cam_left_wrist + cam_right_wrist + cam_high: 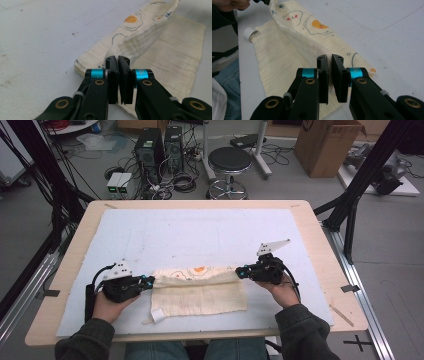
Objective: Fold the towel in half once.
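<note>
- High view: I log one cream muslin cloth (200, 292) with a fried-egg print, lying on the white mat (200, 235) at the near middle of the table (310, 220). My left gripper (148, 281) sits at the cloth's far left corner and my right gripper (240, 271) at its far right corner. The far edge is raised and rolled toward me, printed face up, over the plain lower layer. A small white loop tag (157, 315) shows at the near left corner. I judge the fold about half made: both corners are pinched and lifted, but the edge is not yet carried to the near hem and laid flat.
- Left gripper view: jaws clenched on a bunched corner of the cloth (140, 37), with fabric pinched between the pads (111, 72). This view shows the doubled thickness of the lifted edge and the flat plain layer beyond it, which the high view flattens out.
- Right gripper view: jaws nearly together, grasping the cloth's (294, 47) other corner. The gap is narrow, and fabric runs into it. This view adds print detail: a blushing egg face, a paw mark and the orange yolk. It also shows the loop tag (250, 33) curled upright, and my left gripper (263, 1) at the top edge, holding the opposite end.
</note>
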Demonstrator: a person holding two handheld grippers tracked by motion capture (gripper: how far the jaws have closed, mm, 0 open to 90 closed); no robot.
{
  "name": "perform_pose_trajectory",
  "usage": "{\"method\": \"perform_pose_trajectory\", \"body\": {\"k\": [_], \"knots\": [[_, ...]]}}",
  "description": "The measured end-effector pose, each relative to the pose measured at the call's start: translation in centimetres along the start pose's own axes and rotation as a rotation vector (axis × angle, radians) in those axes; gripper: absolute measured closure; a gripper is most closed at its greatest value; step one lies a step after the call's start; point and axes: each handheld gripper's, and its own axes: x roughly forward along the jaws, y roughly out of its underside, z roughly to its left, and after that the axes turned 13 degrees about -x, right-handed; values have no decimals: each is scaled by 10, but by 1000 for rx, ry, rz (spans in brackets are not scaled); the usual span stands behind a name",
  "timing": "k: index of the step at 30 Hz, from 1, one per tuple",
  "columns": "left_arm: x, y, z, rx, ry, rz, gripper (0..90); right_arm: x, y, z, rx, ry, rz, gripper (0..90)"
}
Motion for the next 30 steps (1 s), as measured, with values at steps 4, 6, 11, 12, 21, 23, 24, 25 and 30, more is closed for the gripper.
{"method": "perform_pose_trajectory", "body": {"k": [4, 6, 11, 12, 21, 23, 24, 25, 30], "knots": [[-1, 7, -2, -1, 8, 9, 859, 2, 3, 4, -12, -1, 3, 840], [-2, 9, -3, 2, 13, 11, 859, 3, 5, 6, -9, -5, 10, 839], [-4, 14, -6, 10, 29, 28, 855, 5, 11, 13, -11, -22, 16, 839], [-4, 15, -6, 10, 34, 33, 854, 6, 12, 14, -13, -23, 23, 838], [-7, 23, -7, 3, 72, 49, 829, 5, 23, 19, -9, -37, 25, 832], [-9, 24, -8, 4, 93, 47, 812, 5, 24, 20, -5, -42, 24, 825], [-10, 23, -8, 5, 103, 45, 801, 5, 25, 20, -4, -47, 21, 814], [-12, 23, -9, -2, 116, 38, 785, 4, 26, 21, -1, -56, 18, 791], [-22, 20, -9, -20, 150, -11, 699, -2, 25, 28, -18, -82, -20, 696]]}}
